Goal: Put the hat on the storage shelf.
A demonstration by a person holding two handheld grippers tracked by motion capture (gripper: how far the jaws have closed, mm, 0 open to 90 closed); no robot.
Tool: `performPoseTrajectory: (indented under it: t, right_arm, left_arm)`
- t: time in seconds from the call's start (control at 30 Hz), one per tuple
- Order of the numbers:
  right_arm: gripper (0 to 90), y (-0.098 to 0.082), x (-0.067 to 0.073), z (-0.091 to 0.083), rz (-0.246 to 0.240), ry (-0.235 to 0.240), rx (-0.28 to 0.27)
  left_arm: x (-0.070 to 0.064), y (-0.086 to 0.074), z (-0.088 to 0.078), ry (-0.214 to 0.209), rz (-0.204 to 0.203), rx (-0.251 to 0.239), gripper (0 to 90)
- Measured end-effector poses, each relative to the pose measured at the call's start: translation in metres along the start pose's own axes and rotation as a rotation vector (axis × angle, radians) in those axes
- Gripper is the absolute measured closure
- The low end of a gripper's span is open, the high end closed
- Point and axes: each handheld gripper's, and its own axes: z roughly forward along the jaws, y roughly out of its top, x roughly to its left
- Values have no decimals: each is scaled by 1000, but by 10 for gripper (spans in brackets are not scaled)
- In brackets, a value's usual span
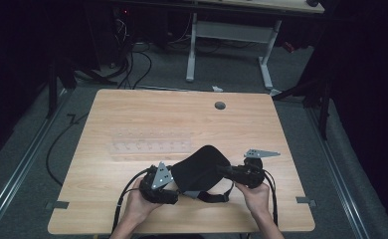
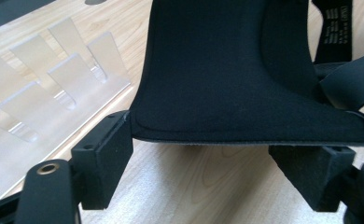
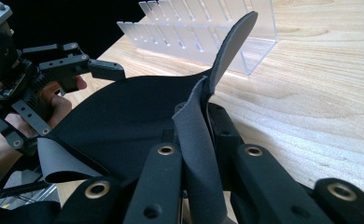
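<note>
A black padded fabric mask [image 1: 199,167] with straps [image 1: 213,196] is held over the near middle of the wooden table [image 1: 132,109]. My right gripper [image 1: 222,171] is shut on the mask's right edge; in the right gripper view the grey-backed fabric [image 3: 194,135] is pinched between the jaws of that gripper [image 3: 194,112]. My left gripper [image 1: 174,188] is at the mask's left side. In its own view the left gripper [image 2: 217,158] is open, its jaws wide apart, with the mask's stitched edge [image 2: 217,70] just above the gap and no pad pressing on it.
A clear acrylic slotted rack [image 1: 149,142] lies on the table just behind the mask, close to the left gripper's side [image 2: 54,84]. A round grommet hole [image 1: 220,105] sits near the far edge. Cables trail from both grippers toward the near edge.
</note>
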Motion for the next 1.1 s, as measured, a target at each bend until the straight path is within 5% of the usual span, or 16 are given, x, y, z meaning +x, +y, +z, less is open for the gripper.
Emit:
performPoseTrajectory:
  t: [0.23, 0.3, 0.6, 0.83, 1.1]
  right_arm:
    - [845, 3, 5, -2, 2, 22, -10]
    - [845, 5, 7, -1, -2, 33, -14]
    - [844, 7, 9, 1, 21, 59, -23]
    - [843, 11, 17, 4, 0, 55, -16]
    - [815, 13, 9, 3, 25, 95, -52]
  left_arm:
    - [-1, -1, 1, 15, 22, 6, 318]
    - [-2, 0, -1, -5, 18, -6, 416]
    - [-8, 6, 2, 1, 62, 12, 508]
    - [-7, 8, 3, -8, 35, 26, 556]
    - [-12, 14, -5, -98, 14, 22, 744]
